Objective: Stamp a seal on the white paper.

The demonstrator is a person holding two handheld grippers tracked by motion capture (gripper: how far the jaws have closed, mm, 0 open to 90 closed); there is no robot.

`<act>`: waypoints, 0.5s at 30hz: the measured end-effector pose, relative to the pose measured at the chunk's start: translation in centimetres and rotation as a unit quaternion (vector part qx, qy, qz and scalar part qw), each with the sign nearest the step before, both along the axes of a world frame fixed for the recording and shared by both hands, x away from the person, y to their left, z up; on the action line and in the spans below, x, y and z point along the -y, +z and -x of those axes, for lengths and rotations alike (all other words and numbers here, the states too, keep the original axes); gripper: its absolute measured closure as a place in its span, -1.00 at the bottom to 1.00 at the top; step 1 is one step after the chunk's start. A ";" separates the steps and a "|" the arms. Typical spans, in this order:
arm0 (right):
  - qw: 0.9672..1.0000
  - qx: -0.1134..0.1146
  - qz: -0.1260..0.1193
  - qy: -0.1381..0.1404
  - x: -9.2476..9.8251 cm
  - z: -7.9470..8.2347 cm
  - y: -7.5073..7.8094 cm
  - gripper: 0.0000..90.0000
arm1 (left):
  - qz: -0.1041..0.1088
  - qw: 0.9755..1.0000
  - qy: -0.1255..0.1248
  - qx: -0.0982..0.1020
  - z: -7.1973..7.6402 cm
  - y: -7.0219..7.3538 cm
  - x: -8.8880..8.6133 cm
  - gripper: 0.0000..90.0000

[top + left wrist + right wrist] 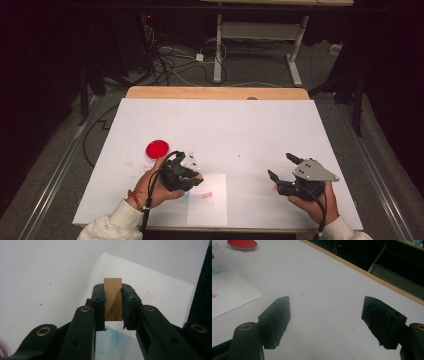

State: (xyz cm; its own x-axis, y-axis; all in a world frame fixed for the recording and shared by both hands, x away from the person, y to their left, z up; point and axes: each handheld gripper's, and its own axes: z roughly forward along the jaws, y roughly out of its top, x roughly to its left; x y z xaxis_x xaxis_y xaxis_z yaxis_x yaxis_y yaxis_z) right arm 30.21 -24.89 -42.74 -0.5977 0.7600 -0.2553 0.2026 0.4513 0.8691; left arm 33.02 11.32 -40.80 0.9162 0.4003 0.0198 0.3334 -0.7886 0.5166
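The left tool (pixel 113 302), tipped down over the sheet of paper (pixel 160 290), clamps a wooden block (pixel 113 298). The right tool (pixel 284 167) rests low on the worktop (pixel 240 125), jaws spread wide, holding nothing.

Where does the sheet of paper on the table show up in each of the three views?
High view: the sheet of paper lies at the near table edge, beside the left gripper.
Left gripper view: it runs from centre to right behind the wooden block.
Right gripper view: far left.
Shared landmark: the red stamp mark printed on it.
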 end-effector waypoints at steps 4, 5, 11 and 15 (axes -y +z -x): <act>1.000 0.001 0.001 0.003 -0.1 -0.1 -0.1 -0.48 | 0.000 1.000 0.007 0.002 -0.3 0.2 -0.7 0.63; 1.000 0.000 0.002 0.003 -0.1 -0.2 -0.1 -0.48 | 0.001 1.000 0.011 0.002 -0.4 0.2 -0.9 0.63; 1.000 -0.004 0.003 0.005 -0.2 -0.3 -0.2 -0.48 | 0.008 0.999 0.041 0.010 -0.8 0.5 -2.5 0.64; 1.000 -0.003 0.004 0.008 -0.3 -0.3 -0.2 -0.48 | 0.012 0.998 0.061 0.017 -1.2 1.0 -3.8 0.64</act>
